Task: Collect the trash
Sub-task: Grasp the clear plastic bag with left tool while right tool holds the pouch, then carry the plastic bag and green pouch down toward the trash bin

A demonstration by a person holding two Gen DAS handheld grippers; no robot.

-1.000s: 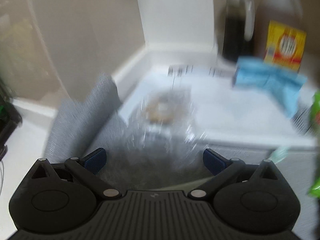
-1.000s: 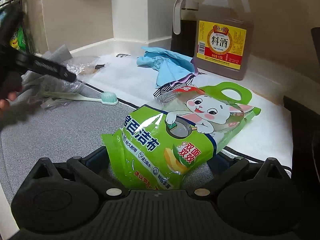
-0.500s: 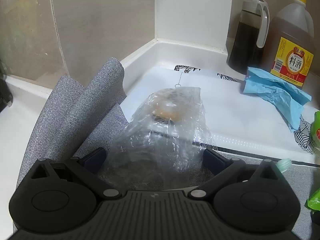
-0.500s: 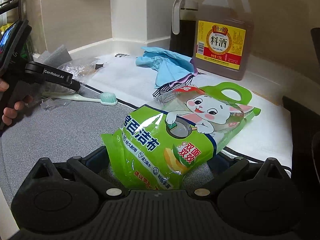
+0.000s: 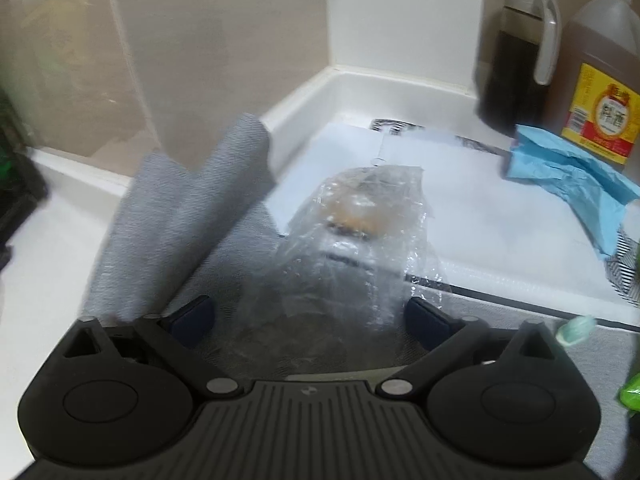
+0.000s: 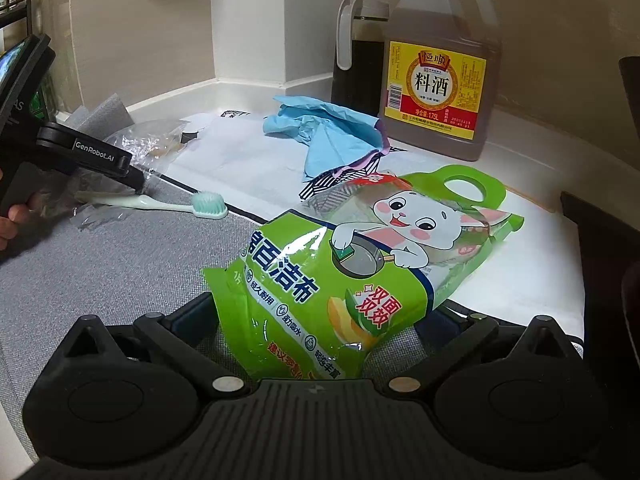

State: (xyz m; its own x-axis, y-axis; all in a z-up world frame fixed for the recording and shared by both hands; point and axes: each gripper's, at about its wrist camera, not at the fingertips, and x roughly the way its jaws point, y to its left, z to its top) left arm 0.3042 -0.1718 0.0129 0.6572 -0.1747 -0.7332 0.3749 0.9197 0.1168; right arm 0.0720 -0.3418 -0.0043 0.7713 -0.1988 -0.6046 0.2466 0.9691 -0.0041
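in the left wrist view, the left gripper [image 5: 308,318] had its two blue fingers spread wide, one on each side of a clear plastic bag [image 5: 360,248]. the fingers did not squeeze the bag, so the claw was open around it. the bag lay partly on a grey mat [image 5: 500,332] and partly on a white sheet [image 5: 500,200]. it looked thin, crinkly and see-through, with something brown inside. i think the claw sat this way to get ready to grab the bag as trash. the mat's far corner was curled up against the wall, soft and woven. a blue crumpled wrapper [image 5: 572,176] lay near a dark bottle [image 5: 516,52] and a big brown jug [image 5: 600,72].

in the right wrist view, the right gripper [image 6: 320,320] also had its fingers wide apart. a green bag [image 6: 352,268] with a white bunny on it lay between them, shiny and puffy, resting on the mat and the sheet. i could not see the fingers press it, so this claw looked open too. a pale green toothbrush [image 6: 168,202] lay flat on the mat, just beside the clear bag. the left gripper showed far left, with its tip at that bag.
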